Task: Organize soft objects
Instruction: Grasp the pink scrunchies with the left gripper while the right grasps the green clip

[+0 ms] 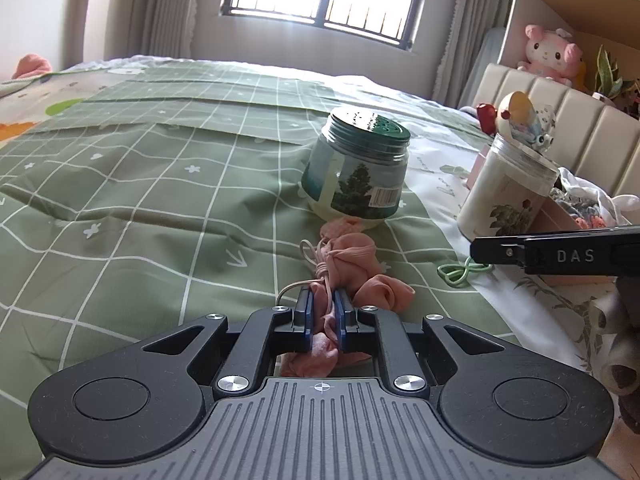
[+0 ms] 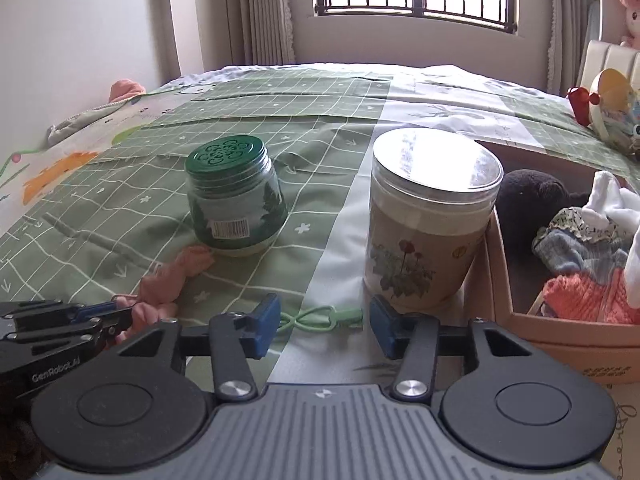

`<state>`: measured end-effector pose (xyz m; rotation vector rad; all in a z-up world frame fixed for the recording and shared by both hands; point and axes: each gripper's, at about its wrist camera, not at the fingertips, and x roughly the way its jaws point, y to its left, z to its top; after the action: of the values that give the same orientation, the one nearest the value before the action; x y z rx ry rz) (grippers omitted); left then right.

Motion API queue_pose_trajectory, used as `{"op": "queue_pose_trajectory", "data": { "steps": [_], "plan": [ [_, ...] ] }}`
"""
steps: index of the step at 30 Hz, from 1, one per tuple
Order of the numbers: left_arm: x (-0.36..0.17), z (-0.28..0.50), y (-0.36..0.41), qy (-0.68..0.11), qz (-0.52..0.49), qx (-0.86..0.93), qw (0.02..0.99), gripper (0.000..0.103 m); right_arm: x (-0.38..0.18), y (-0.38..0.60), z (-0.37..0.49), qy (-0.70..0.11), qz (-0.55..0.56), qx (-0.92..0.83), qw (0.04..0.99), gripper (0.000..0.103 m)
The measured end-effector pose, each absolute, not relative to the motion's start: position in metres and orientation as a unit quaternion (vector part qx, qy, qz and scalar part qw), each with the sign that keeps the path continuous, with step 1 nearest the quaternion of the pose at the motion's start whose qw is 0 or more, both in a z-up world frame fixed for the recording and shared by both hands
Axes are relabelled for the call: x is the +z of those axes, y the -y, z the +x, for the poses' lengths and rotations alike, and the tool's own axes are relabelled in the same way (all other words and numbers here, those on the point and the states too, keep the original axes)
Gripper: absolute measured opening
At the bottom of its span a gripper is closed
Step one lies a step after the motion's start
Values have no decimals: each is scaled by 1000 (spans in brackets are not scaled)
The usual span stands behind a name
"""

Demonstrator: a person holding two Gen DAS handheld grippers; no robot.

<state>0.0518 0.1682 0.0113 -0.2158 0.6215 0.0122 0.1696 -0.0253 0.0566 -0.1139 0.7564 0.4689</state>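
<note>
A pink cloth bundle point(image 1: 352, 256) tied with a pale pink cord lies on the green checked bedspread point(image 1: 160, 168), in front of a green-lidded jar point(image 1: 360, 168). My left gripper point(image 1: 323, 304) is shut on the near end of this cloth, which bulges out behind the blue pads. In the right wrist view the same left gripper point(image 2: 120, 314) and pink cloth point(image 2: 160, 280) show at lower left. My right gripper point(image 2: 324, 324) stands open just above the bed. A green elastic loop point(image 2: 316, 317) lies between its pads, untouched. One of its fingers point(image 1: 520, 252) enters the left wrist view from the right.
A tall white jar with a clear lid point(image 2: 428, 224) stands beside a cardboard box point(image 2: 500, 264) that holds a black plush point(image 2: 532, 196) and knitted pieces. The green-lidded jar point(image 2: 236, 200) stands left of it. A padded headboard point(image 1: 560, 108) and a pink plush toy point(image 1: 552, 52) are at the right.
</note>
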Motion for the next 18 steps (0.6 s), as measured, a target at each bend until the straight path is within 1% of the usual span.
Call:
{"op": "queue_pose_trajectory", "data": {
  "steps": [1, 2, 3, 4, 5, 6, 9, 13, 14, 15, 18],
  "plan": [
    [11, 52, -168, -305, -107, 6, 946, 14, 53, 24, 175, -380, -44, 233, 894, 52],
    [11, 52, -169, -305, -108, 6, 946, 14, 49, 23, 180, -396, -31, 239, 886, 58],
    [11, 51, -169, -305, -109, 6, 946, 14, 45, 21, 182, -405, -21, 240, 882, 61],
    [11, 51, -169, -305, -109, 5, 946, 14, 42, 19, 180, -401, -18, 237, 885, 62],
    [11, 51, -169, -305, -110, 5, 946, 14, 40, 17, 177, -390, -21, 238, 889, 66],
    [11, 51, -170, -304, -111, 5, 946, 14, 38, 13, 174, -384, -31, 243, 890, 72],
    [11, 51, -170, -304, -113, 5, 946, 14, 33, 2, 164, -366, -77, 248, 894, 77],
    [11, 51, -171, -304, -115, 4, 946, 14, 33, 1, 164, -367, -89, 255, 890, 77],
    [11, 51, -171, -304, -115, 4, 946, 14, 34, 2, 164, -367, -89, 257, 890, 77],
    [11, 51, -171, -304, -115, 4, 946, 14, 35, 3, 163, -364, -89, 256, 891, 71],
    [11, 51, -170, -304, -114, 4, 946, 14, 40, 8, 157, -354, -94, 263, 893, 71]
  ]
}}
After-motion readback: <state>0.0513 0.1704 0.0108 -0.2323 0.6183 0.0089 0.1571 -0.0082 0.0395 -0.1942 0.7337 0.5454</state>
